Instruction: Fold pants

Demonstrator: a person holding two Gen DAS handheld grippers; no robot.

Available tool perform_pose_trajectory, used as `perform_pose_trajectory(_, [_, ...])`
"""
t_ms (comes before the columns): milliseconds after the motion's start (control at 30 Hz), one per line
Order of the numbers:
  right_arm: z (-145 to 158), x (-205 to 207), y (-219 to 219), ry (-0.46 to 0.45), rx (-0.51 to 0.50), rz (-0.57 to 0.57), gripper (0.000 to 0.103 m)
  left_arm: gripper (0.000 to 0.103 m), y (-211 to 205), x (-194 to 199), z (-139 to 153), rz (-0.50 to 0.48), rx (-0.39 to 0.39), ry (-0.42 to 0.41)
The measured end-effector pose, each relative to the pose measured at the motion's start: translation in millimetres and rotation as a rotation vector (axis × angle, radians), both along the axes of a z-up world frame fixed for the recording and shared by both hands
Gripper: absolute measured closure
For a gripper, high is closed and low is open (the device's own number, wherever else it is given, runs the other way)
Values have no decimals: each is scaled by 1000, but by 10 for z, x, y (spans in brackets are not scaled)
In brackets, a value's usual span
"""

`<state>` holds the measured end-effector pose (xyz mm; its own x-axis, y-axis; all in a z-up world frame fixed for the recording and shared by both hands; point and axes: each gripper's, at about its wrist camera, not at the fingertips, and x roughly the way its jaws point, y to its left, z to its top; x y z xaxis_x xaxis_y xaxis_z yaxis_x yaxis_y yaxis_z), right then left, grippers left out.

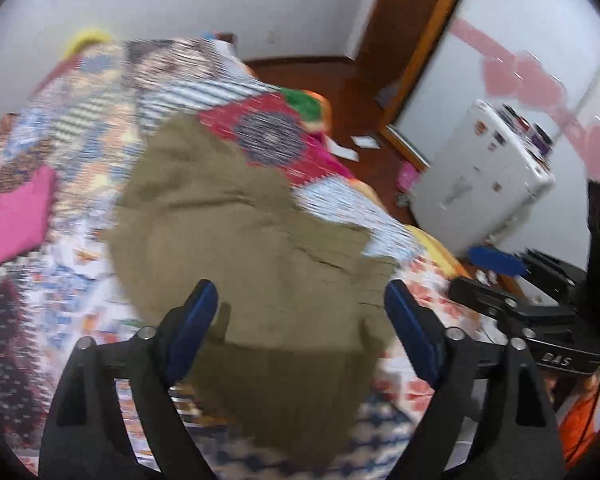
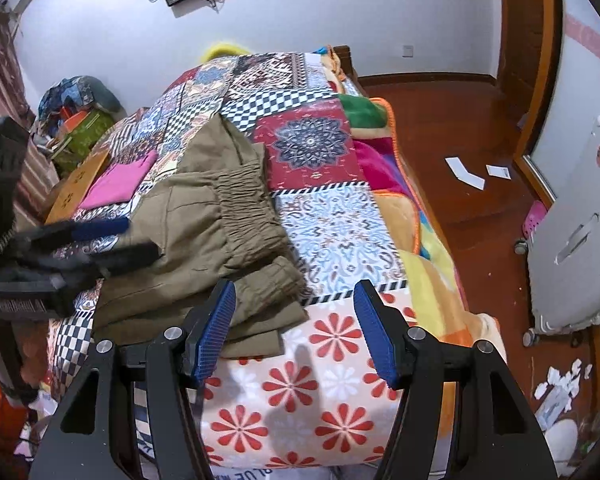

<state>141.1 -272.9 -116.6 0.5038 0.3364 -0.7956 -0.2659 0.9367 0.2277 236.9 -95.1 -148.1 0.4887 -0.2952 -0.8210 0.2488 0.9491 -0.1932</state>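
Observation:
Olive-brown pants lie folded in a loose stack on the patchwork bedspread, elastic waistband facing right. In the blurred left wrist view the pants fill the middle. My left gripper hovers over their near part, jaws wide apart, with cloth below but not pinched. It also shows as a blurred left gripper at the pants' left edge. My right gripper stands open above the bed's near end, its left fingertip over the pants' near right corner, holding nothing.
A pink cloth lies on the bed left of the pants, beside a cardboard box. A white suitcase stands on the wooden floor to the right, with paper scraps. Clutter is piled at far left.

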Motion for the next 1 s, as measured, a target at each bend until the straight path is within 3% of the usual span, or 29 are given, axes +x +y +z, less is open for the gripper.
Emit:
perform_pose_trajectory(267, [-226, 32, 269, 58, -12, 36, 45, 14, 973, 393, -257, 210, 74, 36])
perform_pose_trajectory(467, [-556, 91, 379, 146, -25, 28, 45, 14, 1127, 724, -653, 200, 39, 140])
perform_pose_trajectory(700, [-692, 143, 364, 179, -4, 14, 39, 15, 1019, 977, -928, 119, 6, 171])
perform_pose_trajectory(800, [-702, 147, 422, 156, -56, 26, 39, 20, 1048, 1034, -1047, 122, -74, 213])
perform_pose_trajectory(1000, [-738, 219, 392, 136, -83, 18, 36, 50, 1121, 869, -983, 130, -107, 174])
